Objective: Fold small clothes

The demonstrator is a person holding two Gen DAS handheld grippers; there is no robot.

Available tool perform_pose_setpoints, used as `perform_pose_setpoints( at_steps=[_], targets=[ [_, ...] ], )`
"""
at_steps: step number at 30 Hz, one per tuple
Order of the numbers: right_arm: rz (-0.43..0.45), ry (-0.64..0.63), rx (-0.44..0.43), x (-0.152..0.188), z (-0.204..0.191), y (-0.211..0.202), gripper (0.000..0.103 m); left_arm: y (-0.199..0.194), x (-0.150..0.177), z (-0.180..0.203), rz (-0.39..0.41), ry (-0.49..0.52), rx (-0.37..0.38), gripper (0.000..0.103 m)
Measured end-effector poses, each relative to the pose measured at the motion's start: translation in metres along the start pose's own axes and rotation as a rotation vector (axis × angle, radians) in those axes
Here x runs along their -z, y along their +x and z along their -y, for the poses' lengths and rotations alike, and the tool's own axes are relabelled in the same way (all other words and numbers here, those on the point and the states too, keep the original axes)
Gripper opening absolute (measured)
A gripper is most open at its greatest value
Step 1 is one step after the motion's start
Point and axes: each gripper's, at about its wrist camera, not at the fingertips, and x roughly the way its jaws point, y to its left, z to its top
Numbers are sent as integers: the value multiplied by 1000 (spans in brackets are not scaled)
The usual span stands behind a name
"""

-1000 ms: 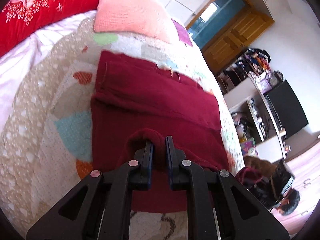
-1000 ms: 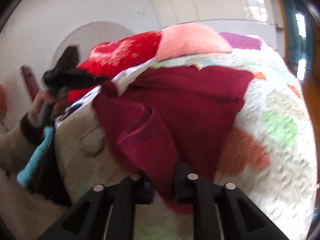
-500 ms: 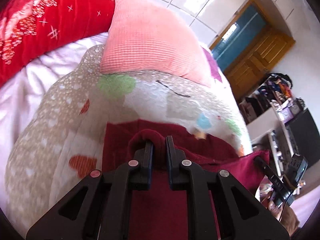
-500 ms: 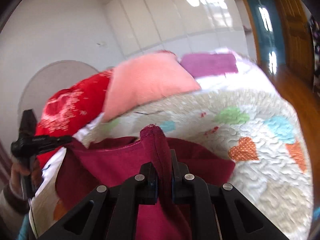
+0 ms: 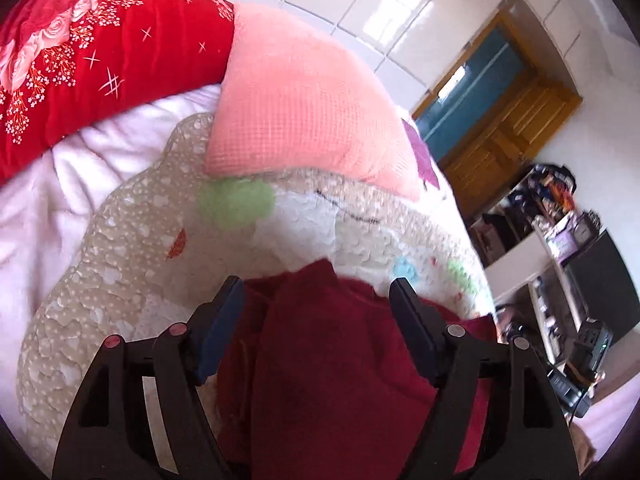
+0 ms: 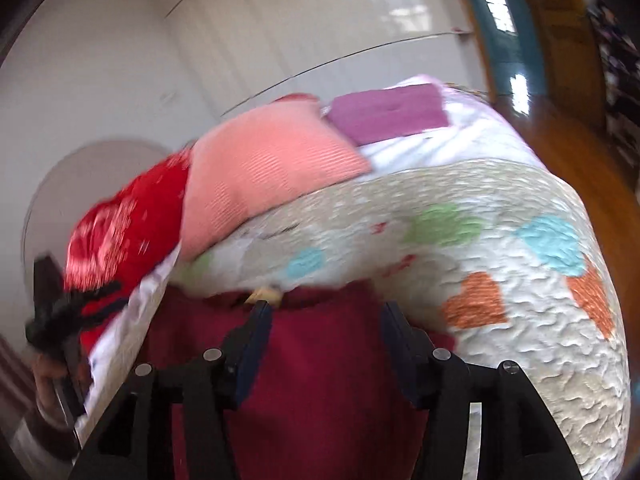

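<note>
On the quilt [image 5: 120,280] lies the dark red garment [image 5: 332,360], bunched between the spread jaws of the left gripper [image 5: 316,292]; the right gripper [image 6: 326,312] is likewise spread wide over it, pinching nothing. Unheld, its thick layers could spring open or slump crooked. Beyond, a pink pillow [image 5: 296,100] and red blanket [image 5: 80,40] crowd the far side, limiting room.

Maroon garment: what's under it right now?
The maroon garment lies on the heart-patterned quilt, which shows around its far edge. Both the left gripper and right gripper hover open above it. The quilt beneath and the garment's lower layers are covered.
</note>
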Motion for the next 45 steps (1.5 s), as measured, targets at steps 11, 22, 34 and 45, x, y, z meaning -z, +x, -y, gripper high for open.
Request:
perform_pose_setpoints(
  at_steps=[11,22,34,45],
  targets=[
    [-195,-74,224,8,17,106,52,81,34,-19,-186,3,-230,76],
    [-133,-12,49,24,-19,26,52,27,54,-21,-137,21,-213,76],
    [-242,-21,-4,37,-62,48,56,-22,107,-17,-106,109,-274,76],
    [-306,-28,-215,13,-196,142,57,-15,125,-38,-122,38,-142,76]
  ],
)
